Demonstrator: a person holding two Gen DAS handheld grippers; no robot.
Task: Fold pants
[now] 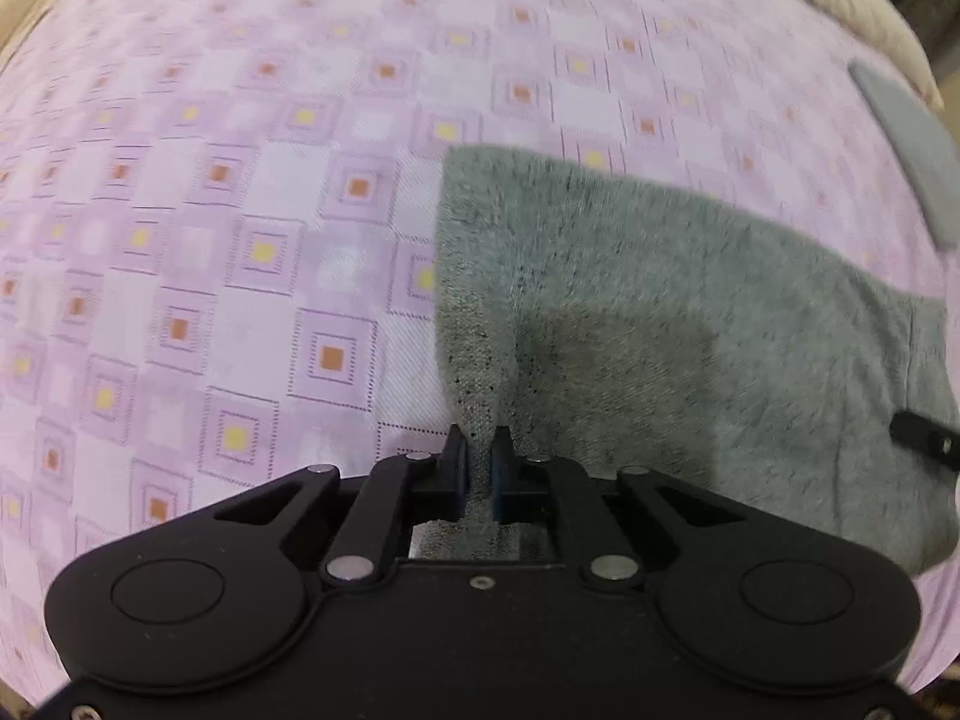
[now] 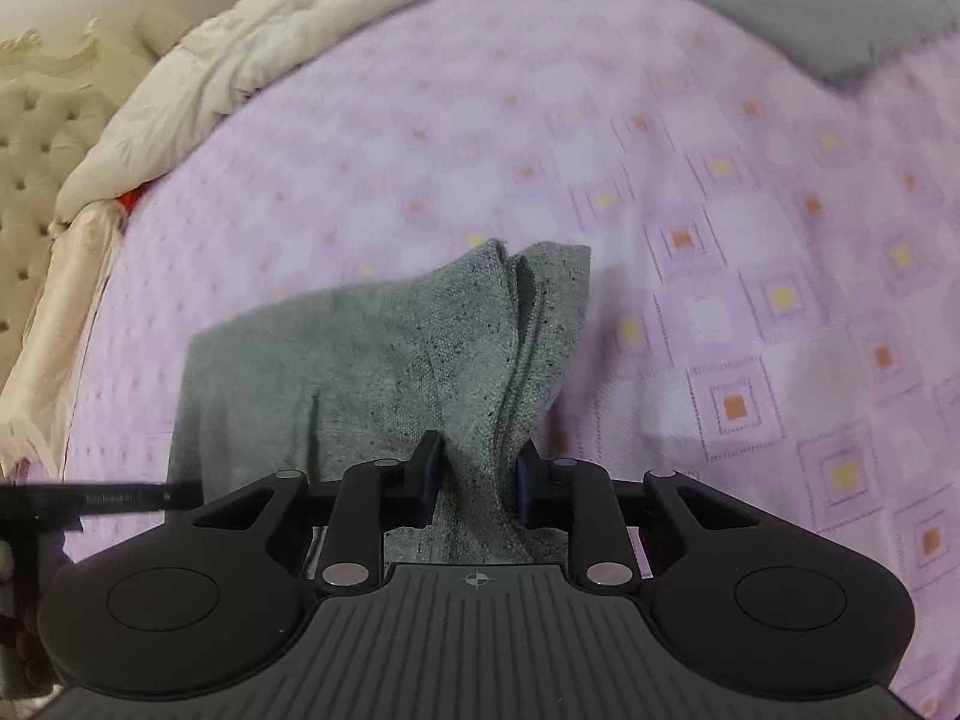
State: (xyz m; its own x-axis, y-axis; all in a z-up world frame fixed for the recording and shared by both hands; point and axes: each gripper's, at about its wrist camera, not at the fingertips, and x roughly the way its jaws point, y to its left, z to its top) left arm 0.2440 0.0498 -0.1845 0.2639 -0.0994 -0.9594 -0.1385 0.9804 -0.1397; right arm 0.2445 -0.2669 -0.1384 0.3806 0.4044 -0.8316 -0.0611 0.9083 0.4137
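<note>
The grey speckled knit pants (image 1: pixel 660 312) lie on the pink bedsheet with square pattern (image 1: pixel 240 240). The left gripper (image 1: pixel 479 450) is clamped on 1 thin edge of the pants. The right gripper (image 2: pixel 477 462) pinches a thicker bunch, lifted it seems; the blur hides details. Another grey folded cloth (image 2: pixel 810 0) lies well apart

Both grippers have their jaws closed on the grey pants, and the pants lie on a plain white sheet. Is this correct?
Not quite. The sheet is not plain white: it is pink with a pattern of squares, as the left wrist view shows. The rest holds: the left gripper and right gripper both clamp the grey pants.
</note>
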